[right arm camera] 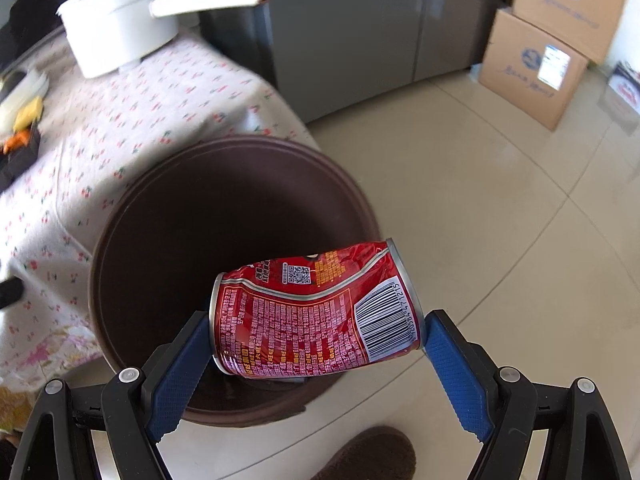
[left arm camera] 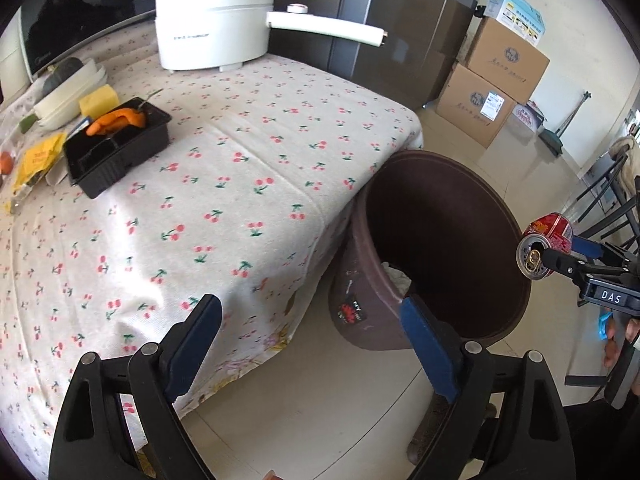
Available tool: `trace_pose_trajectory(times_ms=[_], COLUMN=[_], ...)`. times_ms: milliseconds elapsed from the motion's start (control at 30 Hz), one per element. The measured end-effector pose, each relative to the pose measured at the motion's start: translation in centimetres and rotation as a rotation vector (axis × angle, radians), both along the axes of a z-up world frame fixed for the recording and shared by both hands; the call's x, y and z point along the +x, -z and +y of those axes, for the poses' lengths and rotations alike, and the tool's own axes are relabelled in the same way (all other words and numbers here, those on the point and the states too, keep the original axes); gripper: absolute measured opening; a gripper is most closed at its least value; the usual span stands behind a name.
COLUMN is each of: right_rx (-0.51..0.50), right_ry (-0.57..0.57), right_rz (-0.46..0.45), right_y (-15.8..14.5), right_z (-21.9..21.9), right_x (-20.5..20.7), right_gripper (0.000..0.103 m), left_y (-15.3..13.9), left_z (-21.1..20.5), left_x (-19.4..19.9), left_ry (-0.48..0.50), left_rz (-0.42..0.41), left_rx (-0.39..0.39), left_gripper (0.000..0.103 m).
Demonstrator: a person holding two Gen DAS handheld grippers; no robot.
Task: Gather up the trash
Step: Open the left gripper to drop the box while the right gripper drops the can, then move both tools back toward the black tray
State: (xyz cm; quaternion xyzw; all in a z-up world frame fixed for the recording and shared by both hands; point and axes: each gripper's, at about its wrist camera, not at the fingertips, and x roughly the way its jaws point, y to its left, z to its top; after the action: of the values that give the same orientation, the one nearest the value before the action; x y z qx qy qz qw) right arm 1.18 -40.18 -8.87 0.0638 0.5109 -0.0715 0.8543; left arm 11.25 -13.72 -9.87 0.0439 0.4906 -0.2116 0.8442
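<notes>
A dented red drink can (right arm camera: 304, 320) lies sideways between the blue pads of my right gripper (right arm camera: 318, 318), which is shut on its two ends. The can hangs over the near rim of a round brown trash bin (right arm camera: 224, 216) that stands on the floor beside the table. In the left wrist view the same can (left arm camera: 540, 240) and right gripper (left arm camera: 560, 256) show at the far right, above the bin (left arm camera: 440, 236). Something white and crumpled (left arm camera: 396, 276) lies inside the bin. My left gripper (left arm camera: 308, 304) is open with nothing between its fingers, over the table corner and the bin's left side.
The table (left arm camera: 248, 184) wears a cherry-print cloth. On it stand a black tray (left arm camera: 116, 148) with orange food, a white electric pot (left arm camera: 216, 20) and plates at the far left. A grey fridge (right arm camera: 352, 32), stacked cardboard boxes (left arm camera: 492, 80) and a slipper (right arm camera: 360, 456) are nearby.
</notes>
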Motion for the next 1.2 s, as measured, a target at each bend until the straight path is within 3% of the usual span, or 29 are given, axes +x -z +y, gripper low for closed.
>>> trace_pose_trajectory(times_ms=[333,700,1200], right_rx=[-0.015,0.019,0.024], right_ry=[-0.058,-0.100,-0.250], right_rz=[0.040,0.011,-0.032], right_y=[1.5,-0.3,-2.3], right_z=[3.2,6.9,16.6], right_x=[2.8,4.7,8.0], right_gripper=[0.088,0.091,0.092], left_y=[-1.2,-2.1,-1.9], left_z=[6.5,13.3,23.3], left_x=[0.0,-0.1,0.4], left_ry=[-0.095,-0.225,-0.446], left_rz=[-0.021,0.002,0.081], left_rx=[0.033,0.041,0.009], left_gripper=[0.093,0.093,0.093])
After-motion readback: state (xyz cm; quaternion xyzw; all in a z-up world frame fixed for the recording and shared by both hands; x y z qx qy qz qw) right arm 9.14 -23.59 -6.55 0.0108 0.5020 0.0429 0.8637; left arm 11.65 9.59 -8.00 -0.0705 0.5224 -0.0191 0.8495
